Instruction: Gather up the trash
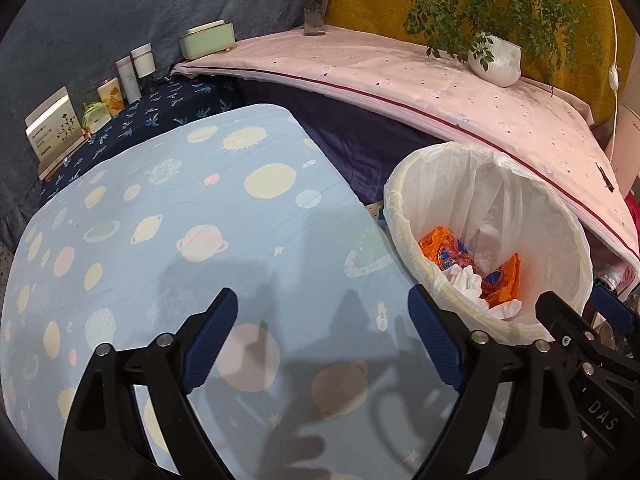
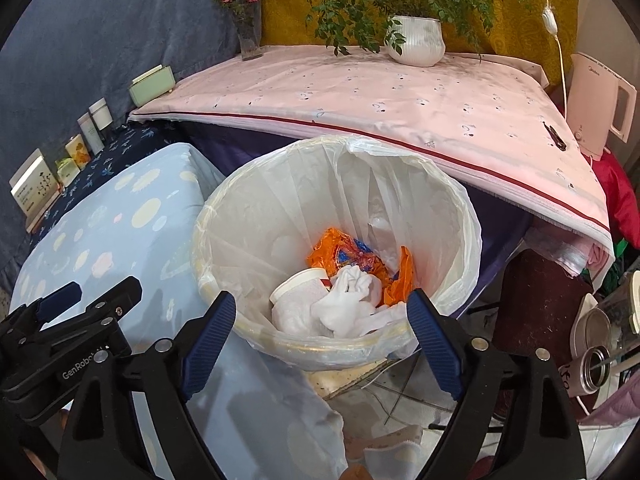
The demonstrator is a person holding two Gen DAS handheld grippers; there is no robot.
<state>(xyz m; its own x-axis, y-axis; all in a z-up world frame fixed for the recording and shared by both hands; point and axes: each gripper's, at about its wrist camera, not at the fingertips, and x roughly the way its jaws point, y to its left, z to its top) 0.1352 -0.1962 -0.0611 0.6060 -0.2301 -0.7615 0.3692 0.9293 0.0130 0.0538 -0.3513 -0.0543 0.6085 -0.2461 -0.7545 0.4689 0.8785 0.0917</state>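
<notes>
Hovering over the lined bin [image 2: 336, 216], the right gripper [image 2: 320, 320] is seen with its jaws spread wide and nothing between the pads; the bin mouth lies directly ahead of and below them. The left gripper [image 1: 322, 316] is likewise wide and empty, held over the planet-print blue cloth [image 1: 168, 216] covering the desk, with the bin off to its right, just past the desk's edge. The right hand is judged the nearer to the bin.

Trash location: an orange wrapper [image 2: 352, 256], a white paper cup [image 2: 298, 284] lying on its side with its long axis running roughly left to right, mouth toward the left, and crumpled white tissue [image 2: 352, 292] are all seen at the bottom of the bin, inside the white liner. No loose trash is found on the visible part of the blue cloth, so the collecting is judged largely done, or a further item must be sought outside these views.

Surroundings: a pink-covered surface [image 2: 400, 96] stands behind the bin, bearing a potted plant [image 2: 416, 40] and a flower vase [image 2: 248, 36]; a pink kettle [image 2: 596, 108] is at the far right. Small boxes and jars [image 1: 100, 92] are lined along the far left. Clutter is seen on the floor to the bin's right; the liner's rim could be snagged on withdrawal.
</notes>
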